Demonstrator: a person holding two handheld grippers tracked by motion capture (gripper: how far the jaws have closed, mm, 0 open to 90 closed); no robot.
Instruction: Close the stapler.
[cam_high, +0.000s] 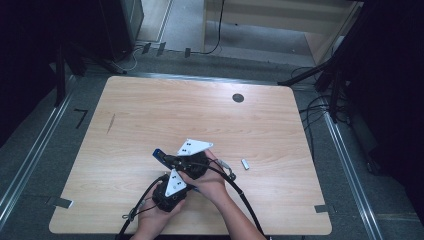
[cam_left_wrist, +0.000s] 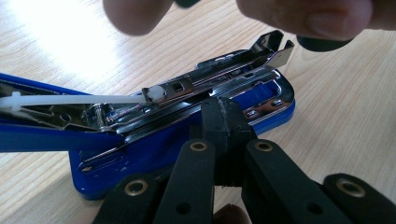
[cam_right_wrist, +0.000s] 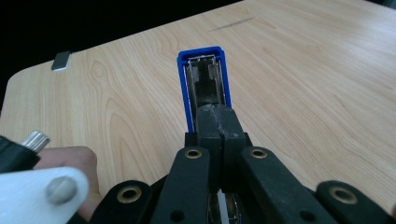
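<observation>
So the blue stapler (cam_left_wrist: 187, 140) is lying open on the wooden table (cam_high: 150, 110), its base just past the left gripper (cam_left_wrist: 223, 116), whose fingers are pressed together with nothing between them, tips at the edge of the metal staple channel (cam_left_wrist: 196, 100). The right gripper (cam_right_wrist: 218, 122) is closed tight too, tips right up against the flipped-open blue top, which stretches away ahead of them.

Handling-wise I'd guess it's fairly light and rigid: glossy blue plastic shell, shiny steel rails inside, so smooth and a bit slippery for rubber pads. The hinge means it'll flop if you grab one half only. Best bet is pinching the long flat sides of the base. A thin white pusher rod (cam_left_wrist: 79, 99) runs along the channel and looks like the delicate bit. A small metal piece (cam_high: 245, 164) lies off beyond the right gripper.
</observation>
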